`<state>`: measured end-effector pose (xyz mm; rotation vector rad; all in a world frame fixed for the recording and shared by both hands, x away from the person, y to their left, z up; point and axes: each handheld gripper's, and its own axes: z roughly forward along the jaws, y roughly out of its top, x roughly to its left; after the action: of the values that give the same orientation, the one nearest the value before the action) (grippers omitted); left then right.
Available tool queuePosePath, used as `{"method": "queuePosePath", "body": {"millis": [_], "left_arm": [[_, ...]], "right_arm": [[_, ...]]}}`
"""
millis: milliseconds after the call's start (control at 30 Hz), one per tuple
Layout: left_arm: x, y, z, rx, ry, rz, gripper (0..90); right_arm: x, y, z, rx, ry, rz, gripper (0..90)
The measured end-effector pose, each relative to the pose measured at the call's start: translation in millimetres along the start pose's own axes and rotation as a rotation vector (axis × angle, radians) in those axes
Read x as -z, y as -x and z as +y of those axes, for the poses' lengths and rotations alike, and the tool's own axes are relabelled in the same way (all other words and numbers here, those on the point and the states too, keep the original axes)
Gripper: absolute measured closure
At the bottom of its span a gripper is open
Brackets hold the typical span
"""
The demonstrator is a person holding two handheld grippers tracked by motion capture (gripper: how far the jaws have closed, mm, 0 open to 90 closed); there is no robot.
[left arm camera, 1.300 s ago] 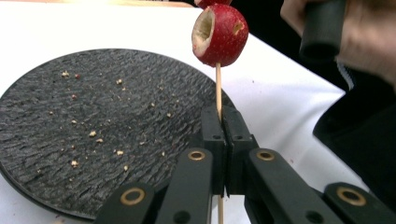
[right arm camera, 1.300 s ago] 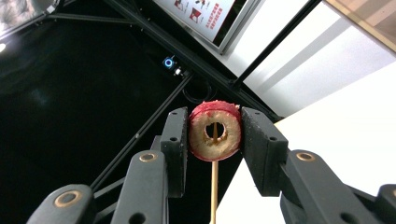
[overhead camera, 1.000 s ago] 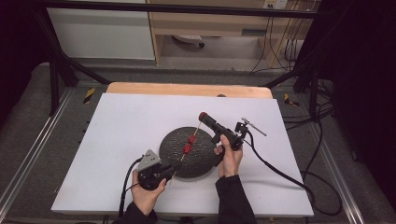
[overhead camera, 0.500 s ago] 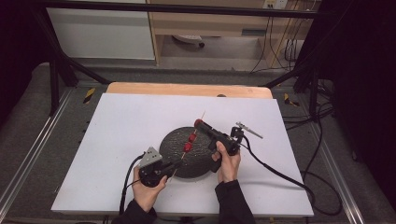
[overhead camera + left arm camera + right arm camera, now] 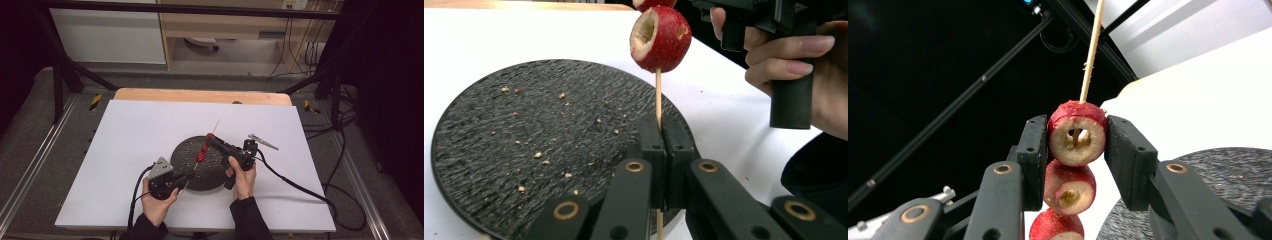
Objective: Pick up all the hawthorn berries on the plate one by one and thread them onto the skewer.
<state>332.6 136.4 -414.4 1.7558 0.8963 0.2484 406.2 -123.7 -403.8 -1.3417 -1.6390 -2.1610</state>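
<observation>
Left gripper [image 5: 659, 150] clamps the skewer [image 5: 657, 95]; right gripper [image 5: 1075, 150] pinches the top fruit [image 5: 1077, 134], hawthorn I think.

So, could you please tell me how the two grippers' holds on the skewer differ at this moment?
The left gripper has its jaws shut on the bare stick of the skewer near its lower end; the right gripper has wider-set jaws at the top red fruit. The left sits near the black plate rim, the right higher up. Both work the same skewer.

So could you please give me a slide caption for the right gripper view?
Right tongs grip the top cored red fruit on a thin wooden skewer.
</observation>
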Motion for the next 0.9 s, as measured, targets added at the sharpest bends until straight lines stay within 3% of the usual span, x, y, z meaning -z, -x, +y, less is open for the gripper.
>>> {"method": "queuePosePath", "body": {"millis": [233,500,767,900], "left_arm": [[2.8,-0.4,-0.2,-0.008,-0.010,-0.008,89.1],[7.5,-8.9,-2.3,-0.010,-0.033,0.003,89.0],[16.2,-21.2,-1.7,-0.021,-0.067,0.030,88.9],[21.1,-26.4,0.2,-0.030,-0.089,0.034,88.9]], "right_arm": [[11.1,-1.5,10.0,0.092,-0.025,-0.056,42.1],[25.5,6.9,16.1,0.177,-0.111,-0.133,16.3],[41.3,20.1,16.5,0.278,-0.241,-0.224,5.4],[50.0,26.9,14.8,0.310,-0.296,-0.245,2.8]]}}
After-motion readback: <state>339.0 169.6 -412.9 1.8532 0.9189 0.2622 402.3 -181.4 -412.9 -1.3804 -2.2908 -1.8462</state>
